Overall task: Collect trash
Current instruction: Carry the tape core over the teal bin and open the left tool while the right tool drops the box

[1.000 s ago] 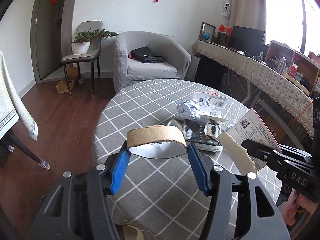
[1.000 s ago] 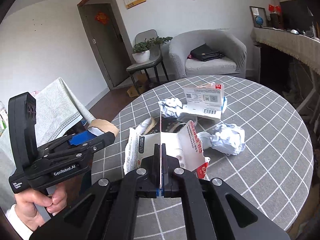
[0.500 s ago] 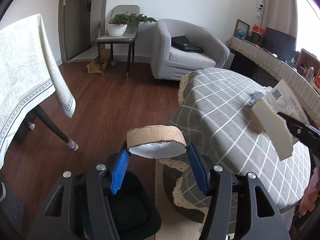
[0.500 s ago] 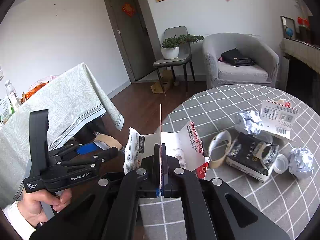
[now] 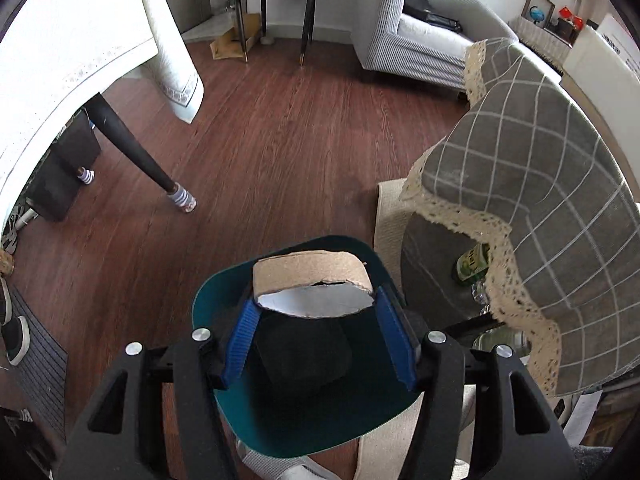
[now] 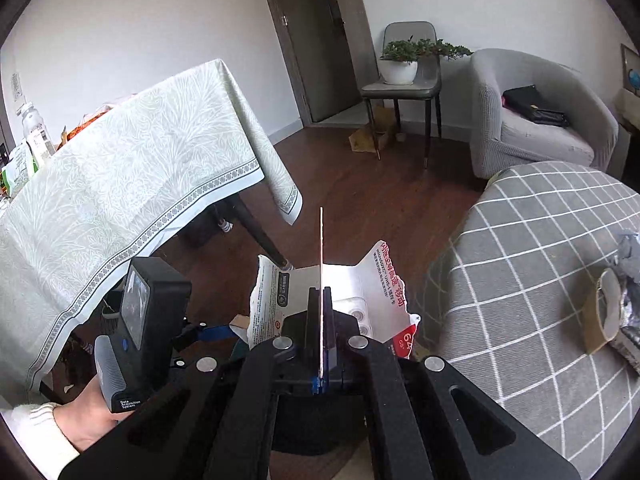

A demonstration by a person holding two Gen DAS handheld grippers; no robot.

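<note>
Both wrist cams down-tilted, share floor [image 5: 280, 128].

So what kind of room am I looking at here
Most likely a home living or dining room: a grey armchair with a potted plant on a chair beside it, cloth-covered tables and a dark wood floor.

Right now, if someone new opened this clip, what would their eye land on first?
First, the torn brown cardboard tape ring clamped in the left gripper, right over the open teal trash bin on the wooden floor. Next, the ripped white-and-red packaging card pinched edge-on in the right gripper, beside the grey checked round table that holds more litter.
</note>
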